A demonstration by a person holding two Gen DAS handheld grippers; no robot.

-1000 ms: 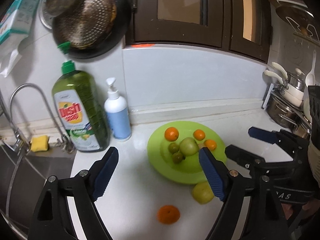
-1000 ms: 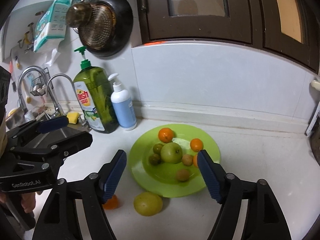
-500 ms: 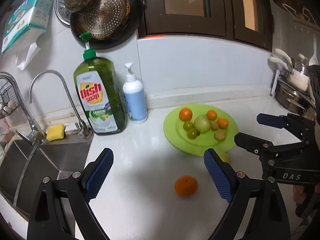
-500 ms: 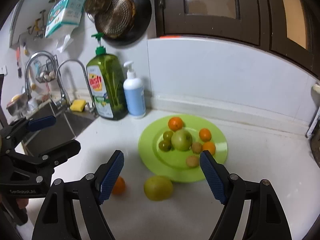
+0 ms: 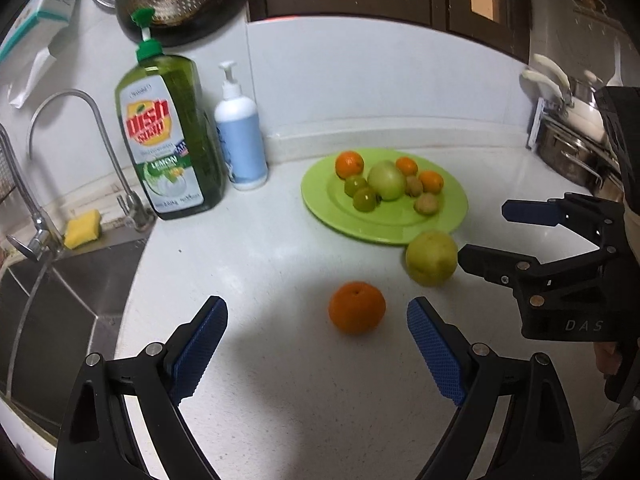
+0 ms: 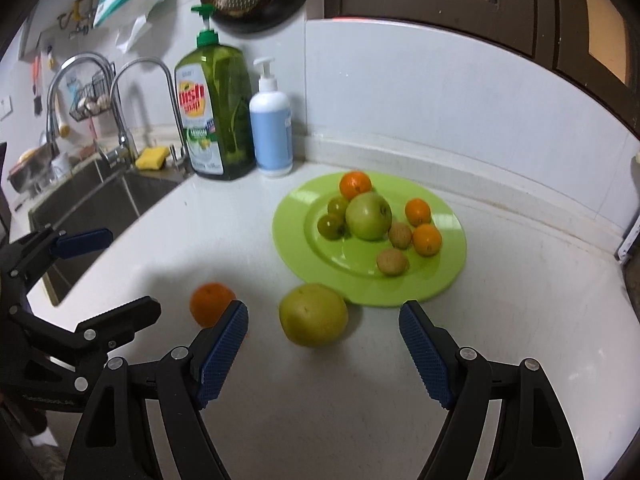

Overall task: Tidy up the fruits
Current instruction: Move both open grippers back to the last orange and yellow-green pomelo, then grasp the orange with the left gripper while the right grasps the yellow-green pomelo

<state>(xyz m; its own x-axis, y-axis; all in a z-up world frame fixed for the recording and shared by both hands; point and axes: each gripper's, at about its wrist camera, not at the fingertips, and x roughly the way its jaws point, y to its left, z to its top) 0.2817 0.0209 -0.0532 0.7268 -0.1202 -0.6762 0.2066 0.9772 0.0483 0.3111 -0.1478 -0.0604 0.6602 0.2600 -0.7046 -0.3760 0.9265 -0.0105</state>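
Note:
A green plate (image 5: 452,204) (image 6: 448,276) on the white counter holds a green apple (image 5: 386,180) (image 6: 368,215), three small oranges, two small green fruits and two brown ones. A loose orange (image 5: 357,307) (image 6: 209,304) and a yellow-green fruit (image 5: 431,257) (image 6: 313,314) lie on the counter in front of the plate. My left gripper (image 5: 318,344) is open, just short of the orange. My right gripper (image 6: 322,346) is open, just short of the yellow-green fruit. Both are empty.
A green dish-soap bottle (image 5: 170,136) (image 6: 214,112) and a white-blue pump bottle (image 5: 241,136) (image 6: 272,124) stand at the back wall. A sink (image 5: 48,292) (image 6: 92,196) with taps and a yellow sponge (image 5: 82,234) lies left. Pots (image 5: 572,148) stand at the far right.
Both grippers have pulled back from the plate and lowered; the loose orange and the yellow-green fruit now sit nearer the fingers. Both stay open.

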